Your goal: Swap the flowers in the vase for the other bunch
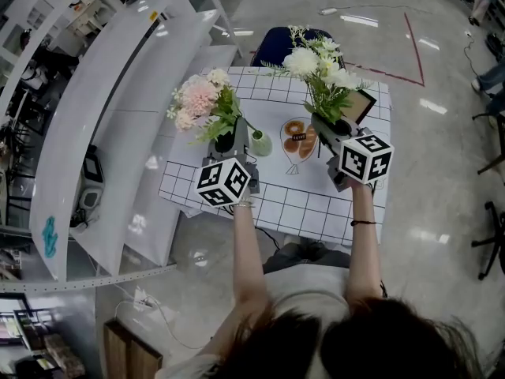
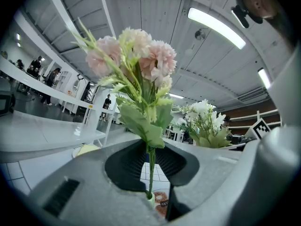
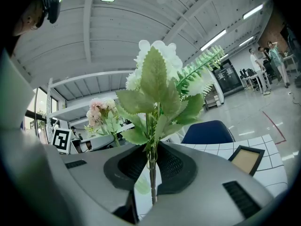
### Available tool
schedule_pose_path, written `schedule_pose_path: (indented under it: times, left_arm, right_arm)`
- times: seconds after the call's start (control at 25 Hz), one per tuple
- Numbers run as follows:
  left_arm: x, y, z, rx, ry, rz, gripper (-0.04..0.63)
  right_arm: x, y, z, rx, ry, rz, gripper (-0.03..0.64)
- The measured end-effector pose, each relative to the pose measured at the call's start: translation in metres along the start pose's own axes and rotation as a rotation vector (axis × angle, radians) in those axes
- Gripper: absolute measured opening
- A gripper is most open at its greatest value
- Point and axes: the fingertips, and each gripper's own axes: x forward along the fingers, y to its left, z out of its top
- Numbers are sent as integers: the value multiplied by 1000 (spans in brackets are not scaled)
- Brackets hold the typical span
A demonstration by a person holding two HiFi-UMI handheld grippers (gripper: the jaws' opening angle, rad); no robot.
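Left jaws are closing tight on the thin green stem of the pink bunch [image 2: 136,55], which the left gripper [image 2: 150,173] is holding upright, blooms standing above the jaws. Just beneath those jaws the stem's tip is meeting the mouth of the small pale green vase [image 2: 150,197]; I cannot tell whether it is riding clear of the neck or sitting a little way inside. Right jaws are likewise clamping the stem of the white bunch [image 3: 160,79], which the right gripper [image 3: 151,173] is carrying upright, its stem end hanging free below the jaws over the worktop [image 1: 316,204]. Seen from the head, the vase is standing just beside the left jaws on their inner side, between the two grippers and apart from the right jaws.

Judging from this, the swap is sitting near its midpoint. The pink bunch appears to be the outgoing one and is leaving, or has barely left, the vase, while the replacement is waiting in the air. What is remaining is clearing the pink stem fully, laying that bunch on the worktop, threading the white stem into the narrow neck, and letting go.
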Motion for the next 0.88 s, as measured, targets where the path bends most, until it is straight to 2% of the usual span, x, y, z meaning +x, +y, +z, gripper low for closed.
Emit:
schedule_pose_path:
  times: [0.88]
  left_arm:
    - [-24, 16, 33, 12, -31, 15, 66]
  right_arm:
    - [17, 17, -6, 16, 6, 25, 51]
